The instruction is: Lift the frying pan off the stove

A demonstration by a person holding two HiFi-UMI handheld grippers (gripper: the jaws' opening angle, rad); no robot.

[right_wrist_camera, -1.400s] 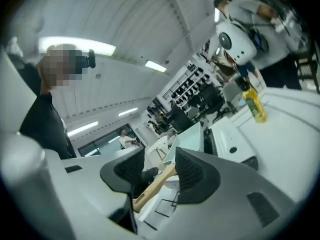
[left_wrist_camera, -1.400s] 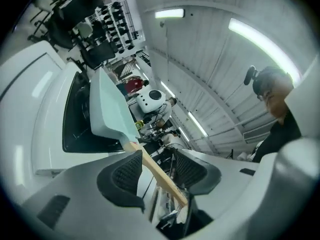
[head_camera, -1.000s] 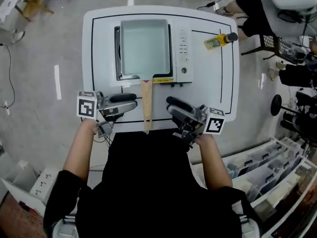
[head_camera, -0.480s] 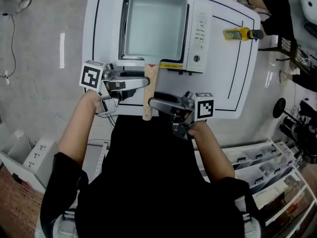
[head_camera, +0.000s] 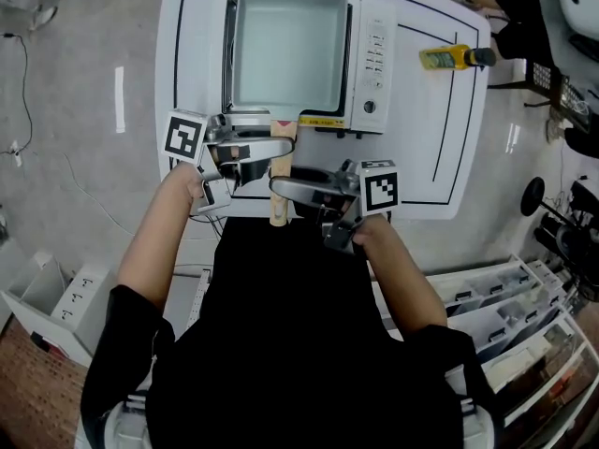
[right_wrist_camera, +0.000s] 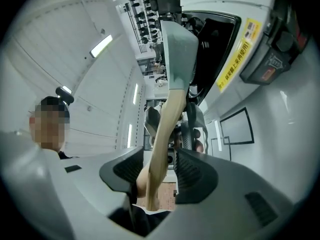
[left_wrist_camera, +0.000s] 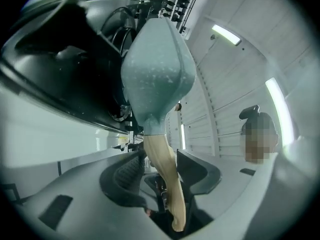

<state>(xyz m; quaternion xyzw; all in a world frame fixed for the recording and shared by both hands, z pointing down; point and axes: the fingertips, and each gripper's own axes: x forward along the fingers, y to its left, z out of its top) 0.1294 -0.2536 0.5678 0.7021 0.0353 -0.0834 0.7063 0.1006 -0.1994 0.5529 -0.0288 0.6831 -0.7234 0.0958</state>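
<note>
A rectangular pale grey-green frying pan (head_camera: 285, 50) sits on a white portable stove (head_camera: 370, 54). Its wooden handle (head_camera: 280, 181) points toward me. My left gripper (head_camera: 283, 146) reaches in from the left and straddles the handle near the pan. My right gripper (head_camera: 277, 188) reaches in from the right and straddles it nearer its end. In the left gripper view the handle (left_wrist_camera: 165, 159) runs between the jaws of the gripper (left_wrist_camera: 160, 156), close against both pads. In the right gripper view the jaws (right_wrist_camera: 159, 159) have just been closing, with slim gaps beside the handle (right_wrist_camera: 162, 134).
The stove stands on a white table (head_camera: 421, 157) marked with a black outline. A yellow bottle (head_camera: 449, 57) lies at the table's far right. Shelves with plastic bins (head_camera: 505, 297) stand to my right. Another person sits beyond the table's right corner.
Both grippers have moved inward from either side of the handle, and their jaws now straddle it. The pan has stayed on the stove.
</note>
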